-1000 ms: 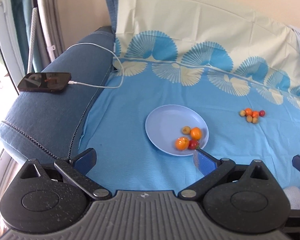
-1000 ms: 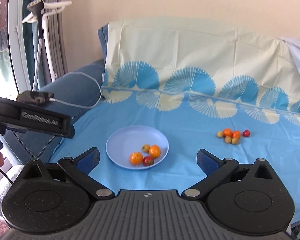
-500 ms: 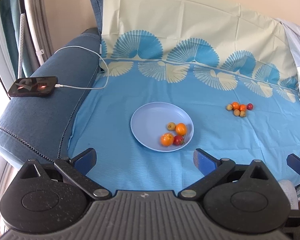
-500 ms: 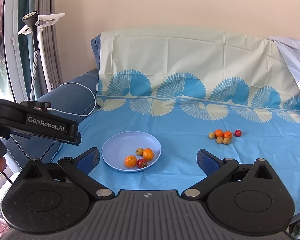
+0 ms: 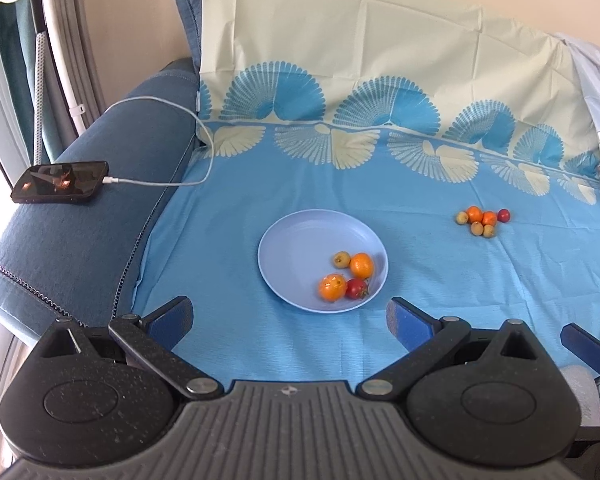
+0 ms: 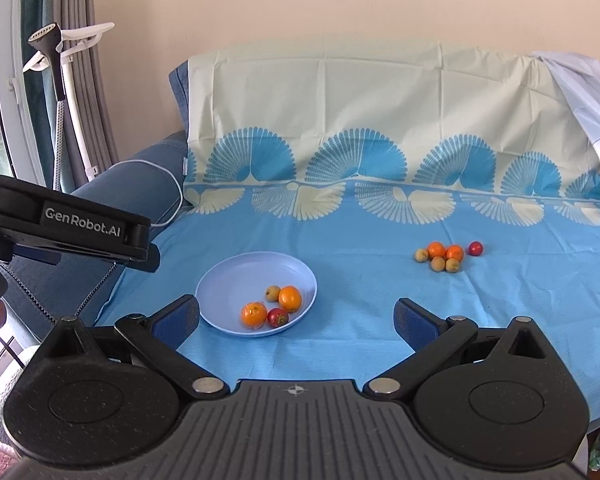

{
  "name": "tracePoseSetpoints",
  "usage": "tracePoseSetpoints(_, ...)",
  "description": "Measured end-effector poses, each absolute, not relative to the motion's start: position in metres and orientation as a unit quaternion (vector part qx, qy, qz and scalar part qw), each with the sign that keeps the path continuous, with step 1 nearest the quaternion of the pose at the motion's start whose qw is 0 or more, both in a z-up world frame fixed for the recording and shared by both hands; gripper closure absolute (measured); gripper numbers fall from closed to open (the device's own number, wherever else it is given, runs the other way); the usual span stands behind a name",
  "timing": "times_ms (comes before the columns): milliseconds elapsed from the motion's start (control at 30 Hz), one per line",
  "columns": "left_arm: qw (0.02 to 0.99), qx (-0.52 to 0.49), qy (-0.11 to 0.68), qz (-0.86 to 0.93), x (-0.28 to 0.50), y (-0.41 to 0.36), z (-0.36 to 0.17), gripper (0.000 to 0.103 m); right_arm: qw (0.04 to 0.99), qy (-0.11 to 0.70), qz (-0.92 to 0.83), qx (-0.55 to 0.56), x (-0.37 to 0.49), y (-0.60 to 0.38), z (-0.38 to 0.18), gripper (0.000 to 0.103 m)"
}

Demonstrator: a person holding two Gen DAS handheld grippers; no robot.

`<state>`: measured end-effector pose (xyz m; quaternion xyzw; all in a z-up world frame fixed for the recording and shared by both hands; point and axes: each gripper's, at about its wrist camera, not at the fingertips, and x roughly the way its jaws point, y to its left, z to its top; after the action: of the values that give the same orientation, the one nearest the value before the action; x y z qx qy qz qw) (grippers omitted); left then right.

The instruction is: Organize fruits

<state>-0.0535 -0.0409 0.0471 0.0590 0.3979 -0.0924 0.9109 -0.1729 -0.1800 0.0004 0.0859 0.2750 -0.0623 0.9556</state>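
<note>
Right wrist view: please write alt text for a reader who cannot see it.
A light blue plate holding four small fruits sits on a blue cloth, with six more fruits loose to its right. The open right gripper frames the foreground.

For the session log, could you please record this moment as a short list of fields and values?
surface: blue sheet over a sofa
plate: light blue, holding four fruits
fruits on plate: two orange, one red, one small yellowish
loose fruit cluster: six pieces on the sheet, right of the plate
left gripper: open, empty
right gripper: open, empty
phone: on the sofa arm, cable plugged in
</note>
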Motion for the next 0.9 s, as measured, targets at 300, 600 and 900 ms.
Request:
tracePoseSetpoints(300,0.902,0.066,0.415,-0.093,-0.025,-0.054,0.035,0.000,0.947,0.293,-0.083,0.105,-0.149,-0.206,-0.015,0.001)
tracePoseSetpoints(600,0.880,0.090,0.448,-0.133,0.037,-0.123,0.003,0.000,0.924,0.304,-0.186,0.136,-0.119,-0.288,-0.047,0.001)
tracePoseSetpoints(900,0.864,0.106,0.451,-0.197,0.127,-0.267,-0.061,0.000,0.896,0.290,-0.302,0.148,-0.059,-0.415,-0.101,0.001)
